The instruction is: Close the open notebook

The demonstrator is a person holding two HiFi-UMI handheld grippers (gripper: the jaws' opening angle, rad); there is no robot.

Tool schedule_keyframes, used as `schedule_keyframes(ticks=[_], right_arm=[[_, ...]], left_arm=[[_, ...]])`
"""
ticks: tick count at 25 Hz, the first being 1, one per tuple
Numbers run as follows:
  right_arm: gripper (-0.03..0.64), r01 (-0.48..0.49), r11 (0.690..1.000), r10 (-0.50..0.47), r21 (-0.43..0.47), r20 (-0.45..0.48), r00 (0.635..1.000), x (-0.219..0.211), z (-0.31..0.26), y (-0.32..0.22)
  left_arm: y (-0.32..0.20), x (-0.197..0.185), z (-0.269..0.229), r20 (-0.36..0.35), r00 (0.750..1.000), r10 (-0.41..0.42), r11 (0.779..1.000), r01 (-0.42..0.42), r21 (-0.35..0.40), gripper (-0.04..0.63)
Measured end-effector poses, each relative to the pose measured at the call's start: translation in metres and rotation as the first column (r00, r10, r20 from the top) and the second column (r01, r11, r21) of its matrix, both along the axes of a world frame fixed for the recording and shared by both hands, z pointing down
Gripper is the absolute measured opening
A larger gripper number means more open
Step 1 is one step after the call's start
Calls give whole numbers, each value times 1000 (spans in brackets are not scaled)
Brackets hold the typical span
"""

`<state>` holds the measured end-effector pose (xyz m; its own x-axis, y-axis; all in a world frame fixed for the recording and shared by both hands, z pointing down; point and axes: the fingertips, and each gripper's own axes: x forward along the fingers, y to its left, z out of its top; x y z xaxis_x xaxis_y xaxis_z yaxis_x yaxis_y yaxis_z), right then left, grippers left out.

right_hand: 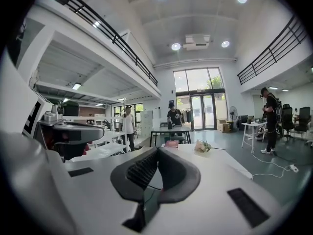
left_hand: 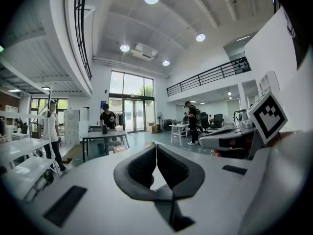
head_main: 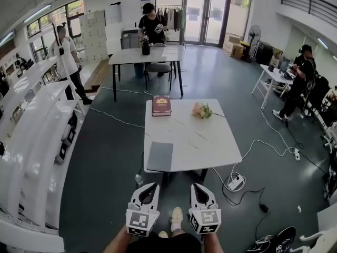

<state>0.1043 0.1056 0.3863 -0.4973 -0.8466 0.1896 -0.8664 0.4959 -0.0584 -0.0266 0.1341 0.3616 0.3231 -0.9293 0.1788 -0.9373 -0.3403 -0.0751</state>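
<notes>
Head view: white rectangular marble-patterned table [head_main: 205, 141] stands ahead on the dark grey floor [head_main: 105, 157]. Flat grey rectangular notebook [head_main: 160, 156] lies at the table's near left corner, close to the near rim. It shows one plain grey face and reads as closed. Dark red hardcover book [head_main: 161, 105] sits at the far left corner. Small pink flower bunch [head_main: 201, 110] lies to the book's right, apart from it. Left gripper [head_main: 151, 187] and right gripper [head_main: 196, 187] are side by side low in frame, short of the table and well apart from the notebook. Left gripper view: jaw tips meet, nothing between them; clenched, empty. Right gripper view: tips likewise together, nothing held. White power strip [head_main: 235, 182] lies on the floor near the table's near right corner.
</notes>
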Motion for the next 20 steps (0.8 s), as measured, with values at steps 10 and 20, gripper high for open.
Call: schedule_keyframes(ticks=[10,20], right_arm=[[17,11,1000,-11,16,-27,1000,-4,-3,3],[17,13,1000,-13,15,-25,1000,-10,-6,-4]], left_arm=[[2,-2,0,9,1000,1,1000,-1,1,25],[-3,-9,-1,4,1000,-4,1000,4,-6,25]])
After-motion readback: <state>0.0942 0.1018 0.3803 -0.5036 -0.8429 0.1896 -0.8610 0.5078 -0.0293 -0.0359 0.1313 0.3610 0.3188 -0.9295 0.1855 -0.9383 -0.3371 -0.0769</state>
